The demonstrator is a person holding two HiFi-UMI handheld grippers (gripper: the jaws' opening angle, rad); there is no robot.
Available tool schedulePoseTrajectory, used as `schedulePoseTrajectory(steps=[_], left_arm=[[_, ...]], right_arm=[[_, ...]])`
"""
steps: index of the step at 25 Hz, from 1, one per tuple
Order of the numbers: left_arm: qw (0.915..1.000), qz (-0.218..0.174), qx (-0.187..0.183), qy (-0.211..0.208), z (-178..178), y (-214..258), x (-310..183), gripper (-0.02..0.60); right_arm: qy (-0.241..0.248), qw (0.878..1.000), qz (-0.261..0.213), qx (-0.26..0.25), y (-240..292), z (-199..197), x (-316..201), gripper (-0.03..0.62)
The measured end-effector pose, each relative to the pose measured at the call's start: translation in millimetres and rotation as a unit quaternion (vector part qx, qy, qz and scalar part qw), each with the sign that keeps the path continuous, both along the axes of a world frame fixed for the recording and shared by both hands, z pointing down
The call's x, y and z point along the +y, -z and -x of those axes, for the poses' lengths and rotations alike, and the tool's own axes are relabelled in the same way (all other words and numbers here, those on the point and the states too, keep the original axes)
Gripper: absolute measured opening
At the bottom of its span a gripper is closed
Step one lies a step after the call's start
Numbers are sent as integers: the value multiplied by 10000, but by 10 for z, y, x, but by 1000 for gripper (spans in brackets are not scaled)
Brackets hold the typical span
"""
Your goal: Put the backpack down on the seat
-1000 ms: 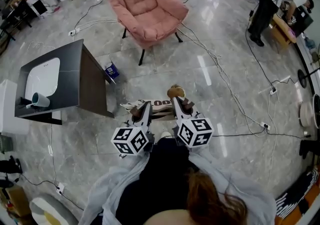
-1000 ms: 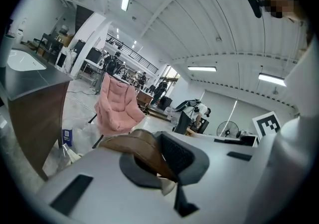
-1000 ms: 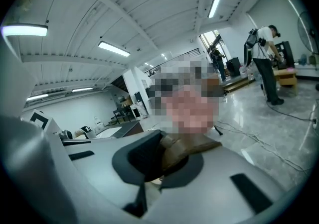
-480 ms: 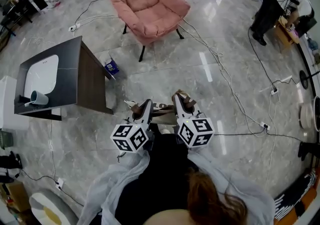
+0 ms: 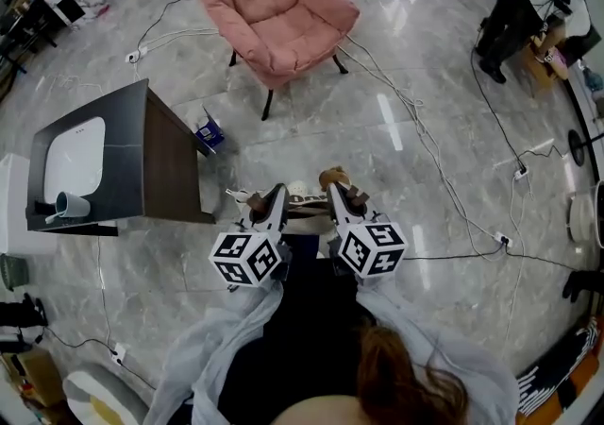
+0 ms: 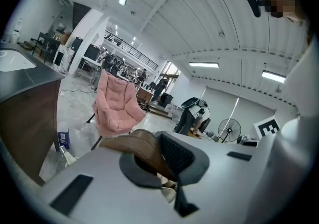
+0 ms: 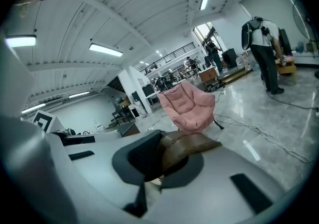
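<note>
As the head camera sees it, claws: left claw (image 5: 273,196) and right claw (image 5: 341,195) are side by side, near the person's body, both pointing toward the far chair.
Head view, backpack: the backpack (image 5: 304,198) is slung between the two claws, off the floor (image 5: 311,130). Only a pale strip with dark print and some brown trim shows. The rest is hidden under the claws.
Head view, seat: the pink chair (image 5: 274,8) is far ahead and slightly left, well apart from the load. Its seat (image 5: 283,45) is bare.
Head view, obstacle: a dark counter (image 5: 132,135) stands near left, its corner beside the likely route.
Left gripper view, claw: jaws of the left claw (image 6: 160,161) are pinched together on a brown strap (image 6: 142,143). The pink chair (image 6: 115,108) is far beyond.
Right gripper view, claw: jaws of the right claw (image 7: 158,159) are likewise clamped on a brown strap (image 7: 192,144). The pink chair (image 7: 192,108) is far, dead ahead.
Step in hand (judged): carrying. The pack is gripped by both claws and not yet at the chair.
Next move (judged): close the gap to the chair, passing right of the counter. Keep both grips firm and the pack level. Bring it over the cushion, lower until the cushion takes the weight, and only then let go.
</note>
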State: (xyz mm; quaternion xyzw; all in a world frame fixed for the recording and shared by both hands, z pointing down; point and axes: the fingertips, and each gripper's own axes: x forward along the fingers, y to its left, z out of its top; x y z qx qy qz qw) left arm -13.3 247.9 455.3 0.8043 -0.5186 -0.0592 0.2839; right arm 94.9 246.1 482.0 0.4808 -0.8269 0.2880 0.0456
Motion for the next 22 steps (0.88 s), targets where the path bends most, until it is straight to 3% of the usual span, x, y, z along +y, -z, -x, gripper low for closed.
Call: schedulePoseTrajectory(steps=[6,10,16,22], left_arm=[[9993,296,148,165,166,-109,-674,12],[9996,170,124,168,230,32,-1178,12],[9995,237,220,22,257,89,-1734,12],[9998,101,185,10,441,140,-2275,12]], right_arm=[[130,9998,18,166,-36,152,-622,9],[129,9990,-219,359,83,223,-1074,9],[-35,9999,74,71,79,255,-1613,9],[22,9996,-95,263,117,458,-2109,9]])
